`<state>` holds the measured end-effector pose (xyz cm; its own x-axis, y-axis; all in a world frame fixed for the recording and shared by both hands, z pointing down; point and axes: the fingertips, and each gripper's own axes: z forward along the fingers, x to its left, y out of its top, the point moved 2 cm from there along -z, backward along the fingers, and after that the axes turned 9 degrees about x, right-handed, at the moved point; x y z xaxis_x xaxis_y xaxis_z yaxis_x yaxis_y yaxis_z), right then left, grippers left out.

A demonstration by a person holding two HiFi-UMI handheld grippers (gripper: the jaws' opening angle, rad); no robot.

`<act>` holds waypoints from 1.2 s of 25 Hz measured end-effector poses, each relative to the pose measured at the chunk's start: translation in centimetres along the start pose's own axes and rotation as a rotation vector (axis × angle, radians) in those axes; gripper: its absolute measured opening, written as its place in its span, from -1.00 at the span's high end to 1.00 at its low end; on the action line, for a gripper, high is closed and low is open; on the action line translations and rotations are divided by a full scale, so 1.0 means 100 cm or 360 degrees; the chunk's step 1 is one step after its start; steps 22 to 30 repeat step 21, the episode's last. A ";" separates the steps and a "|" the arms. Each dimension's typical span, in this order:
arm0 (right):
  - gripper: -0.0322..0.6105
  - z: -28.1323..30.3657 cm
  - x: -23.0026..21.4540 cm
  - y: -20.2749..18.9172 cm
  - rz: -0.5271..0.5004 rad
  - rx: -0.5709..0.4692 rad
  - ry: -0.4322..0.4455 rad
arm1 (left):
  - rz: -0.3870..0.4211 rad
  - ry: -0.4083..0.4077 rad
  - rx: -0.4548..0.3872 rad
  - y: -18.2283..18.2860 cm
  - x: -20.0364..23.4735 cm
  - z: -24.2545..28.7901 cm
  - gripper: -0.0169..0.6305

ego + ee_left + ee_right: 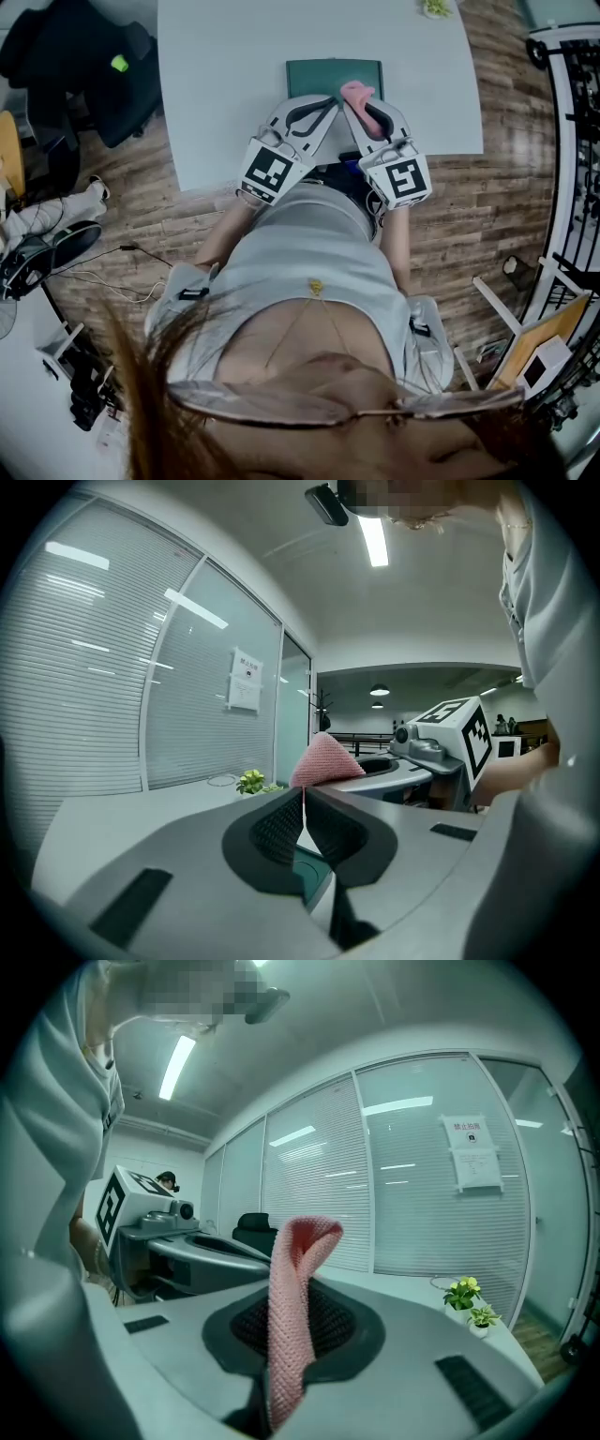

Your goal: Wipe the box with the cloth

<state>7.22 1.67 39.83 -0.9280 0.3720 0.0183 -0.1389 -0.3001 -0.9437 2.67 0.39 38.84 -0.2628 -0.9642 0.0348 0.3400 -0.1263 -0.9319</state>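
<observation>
Cloth [292, 1316], pink, pinched between pads of right gripper [361, 105], folded end sticking up past the tips. Left gripper [303, 803] pressed together, empty, just beside the right. Box [334, 73], dark green, flat on table [225, 75], near its front edge, partly covered by both grippers in head view.

Both grippers are held side by side above the near edge of the white table [234, 75], tips converging over the dark green box [323, 73]. The right gripper [364, 112] clamps the pink cloth [359, 92]. The left gripper [321, 106] has its jaws together. A black chair [117, 89] stands to the left on the wooden floor [487, 206].
</observation>
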 end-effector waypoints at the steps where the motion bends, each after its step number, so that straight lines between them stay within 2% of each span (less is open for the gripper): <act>1: 0.76 -0.001 0.000 0.001 -0.0003 0.0000 -0.0005 | 0.0001 -0.0004 0.0004 0.000 0.000 0.000 0.84; 30: 0.76 0.006 0.006 0.000 -0.0004 0.0064 -0.0013 | 0.0005 -0.0011 0.0018 -0.004 0.005 -0.002 0.84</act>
